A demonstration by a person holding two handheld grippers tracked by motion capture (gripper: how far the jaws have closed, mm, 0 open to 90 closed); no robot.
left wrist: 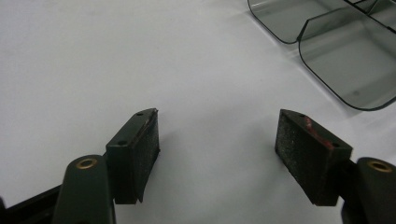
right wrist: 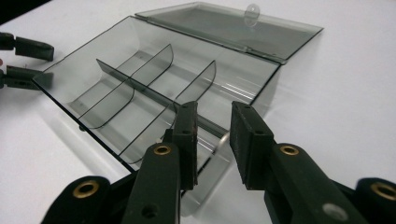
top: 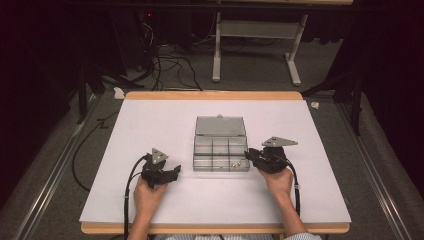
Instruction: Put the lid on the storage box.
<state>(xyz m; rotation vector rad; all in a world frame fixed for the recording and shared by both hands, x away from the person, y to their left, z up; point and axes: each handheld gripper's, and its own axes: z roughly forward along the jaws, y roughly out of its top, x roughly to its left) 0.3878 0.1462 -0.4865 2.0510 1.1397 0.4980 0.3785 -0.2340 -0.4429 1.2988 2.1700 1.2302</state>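
Right gripper [top: 251, 156], jaws slightly parted and empty, hovers at the open box [top: 220, 145]; left gripper [top: 172, 172] rests wide open.

compartment box [top: 220, 148] between left claw [top: 176, 171] and right claw [top: 248, 154]

Compartment box [top: 220, 148] blocks table [top: 150, 125] centre between claws; sides free.
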